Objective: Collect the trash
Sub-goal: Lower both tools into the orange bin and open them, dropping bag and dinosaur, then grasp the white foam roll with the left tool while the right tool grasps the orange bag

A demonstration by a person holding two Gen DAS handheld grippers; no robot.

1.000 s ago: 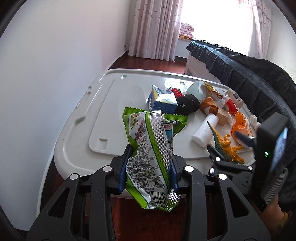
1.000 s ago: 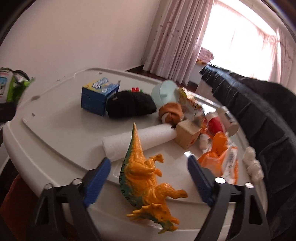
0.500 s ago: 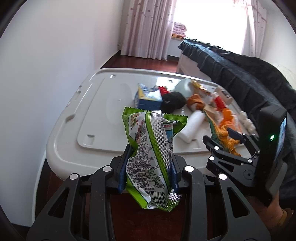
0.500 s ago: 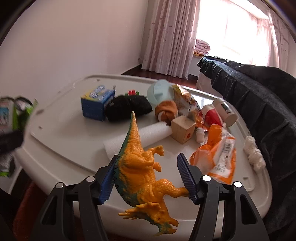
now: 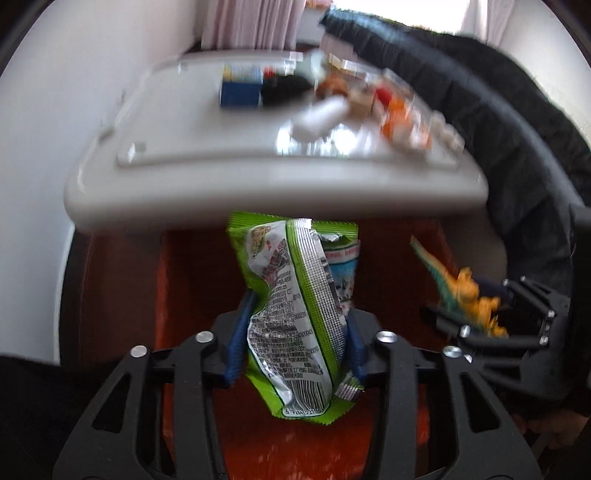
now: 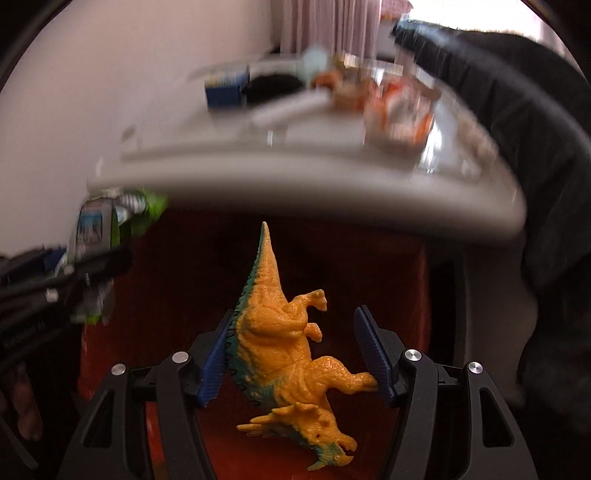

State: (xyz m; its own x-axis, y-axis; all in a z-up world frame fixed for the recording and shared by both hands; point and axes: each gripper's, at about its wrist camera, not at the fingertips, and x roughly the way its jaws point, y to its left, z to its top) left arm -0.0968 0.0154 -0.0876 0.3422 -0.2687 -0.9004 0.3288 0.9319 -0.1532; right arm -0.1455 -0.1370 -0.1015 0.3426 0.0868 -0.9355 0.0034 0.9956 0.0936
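Your left tongs [image 5: 293,338] clamp the snack wrapper [image 5: 297,306]; your right tongs [image 6: 295,354] clamp the toy dinosaur [image 6: 284,339], both below the desk [image 5: 273,192], probably bin-bound.

The place is a room in a home, most likely a bedroom or living room; pale pink curtains [image 5: 251,22] hang before a bright window, and a dark quilted cover [image 5: 498,122] lies over a sofa or bed at the right. A white plastic lid [image 5: 258,184] serves as a table, with a blue carton [image 5: 240,90], toys and wrappers on it; the floor [image 5: 192,266] below is reddish-brown, and the wall [image 5: 74,92] is plain white.
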